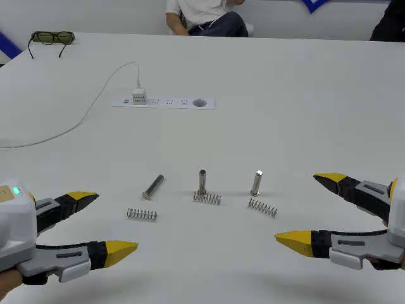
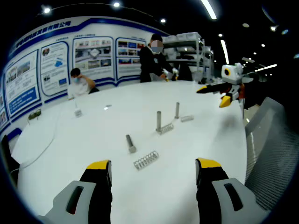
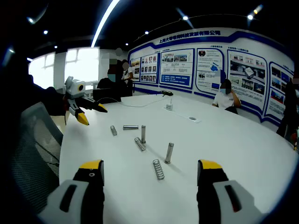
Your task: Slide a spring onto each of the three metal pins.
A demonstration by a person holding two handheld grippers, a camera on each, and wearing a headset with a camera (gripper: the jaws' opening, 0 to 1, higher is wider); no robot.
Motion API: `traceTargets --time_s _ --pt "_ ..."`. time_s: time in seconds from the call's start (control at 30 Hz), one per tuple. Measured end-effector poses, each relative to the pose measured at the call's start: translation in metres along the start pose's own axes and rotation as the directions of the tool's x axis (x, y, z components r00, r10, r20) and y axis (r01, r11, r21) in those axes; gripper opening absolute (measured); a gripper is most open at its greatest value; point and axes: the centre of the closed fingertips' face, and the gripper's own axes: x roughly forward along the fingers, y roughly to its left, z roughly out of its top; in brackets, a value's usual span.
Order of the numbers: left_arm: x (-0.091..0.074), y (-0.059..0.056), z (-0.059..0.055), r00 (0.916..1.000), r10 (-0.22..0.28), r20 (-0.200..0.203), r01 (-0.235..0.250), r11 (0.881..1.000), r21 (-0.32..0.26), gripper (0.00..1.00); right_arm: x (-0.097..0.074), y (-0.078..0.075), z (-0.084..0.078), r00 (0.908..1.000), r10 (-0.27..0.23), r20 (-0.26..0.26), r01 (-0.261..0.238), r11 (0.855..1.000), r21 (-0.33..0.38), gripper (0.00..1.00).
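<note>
Three metal pins sit mid-table: the left pin (image 1: 152, 187) lies on its side, the middle pin (image 1: 202, 182) and the right pin (image 1: 256, 182) stand upright. A spring lies just in front of each: left spring (image 1: 142, 215), middle spring (image 1: 207, 198), right spring (image 1: 262, 207). My left gripper (image 1: 109, 223) is open at the lower left, short of the left spring (image 2: 145, 159). My right gripper (image 1: 311, 210) is open at the lower right, apart from the right spring (image 3: 158, 169). Nothing is between either pair of jaws.
A white power strip (image 1: 164, 101) with a plugged charger and cable lies farther back. Dark glasses (image 1: 52, 38) rest at the far left corner. A seated person (image 1: 204, 16) is across the table. A mesh chair (image 2: 271, 154) stands beside the table edge.
</note>
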Motion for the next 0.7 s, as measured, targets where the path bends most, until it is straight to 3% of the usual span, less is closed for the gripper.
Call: traceTargets --time_s 0.7 --pt "-0.0028 0.0035 0.002 0.9998 0.01 -0.017 -0.01 1.0 0.006 0.73 0.001 0.0019 0.0009 1.0 0.004 0.007 -0.004 1.0 0.006 0.83"
